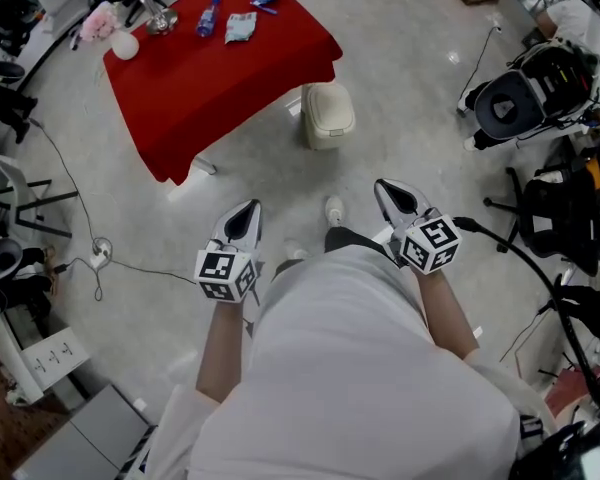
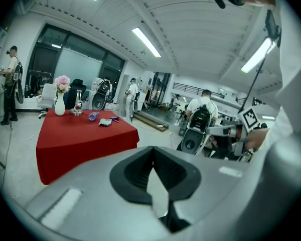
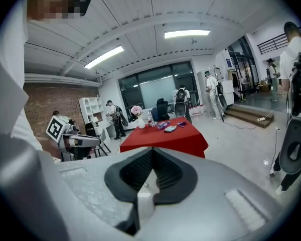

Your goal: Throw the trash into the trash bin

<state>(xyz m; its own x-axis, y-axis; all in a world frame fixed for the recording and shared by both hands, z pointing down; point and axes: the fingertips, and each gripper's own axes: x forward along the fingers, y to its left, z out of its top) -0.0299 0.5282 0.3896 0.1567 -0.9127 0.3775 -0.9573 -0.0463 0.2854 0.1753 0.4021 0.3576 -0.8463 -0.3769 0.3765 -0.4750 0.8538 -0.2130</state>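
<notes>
The trash lies on the red-clothed table [image 1: 220, 98] far ahead: a blue bottle [image 1: 209, 15], a crumpled packet [image 1: 241, 26] and a small blue wrapper [image 1: 265, 2]. A beige lidded trash bin [image 1: 327, 114] stands on the floor at the table's near right corner. My left gripper [image 1: 242, 223] and right gripper [image 1: 398, 200] are held out in front of the body, well short of the table. Both are shut with nothing between the jaws. The left gripper view shows its closed jaws [image 2: 153, 154] below the table [image 2: 85, 139] and bottle [image 2: 94, 116]. The right gripper view shows closed jaws [image 3: 152, 157] and the table [image 3: 165, 137].
A white vase [image 1: 125, 45], pink flowers [image 1: 100, 20] and a glass [image 1: 160, 18] stand at the table's far left. Cables and a power strip [image 1: 102, 251] lie on the floor at left. Black equipment [image 1: 520, 98] and chairs [image 1: 555, 203] crowd the right. People stand about the room.
</notes>
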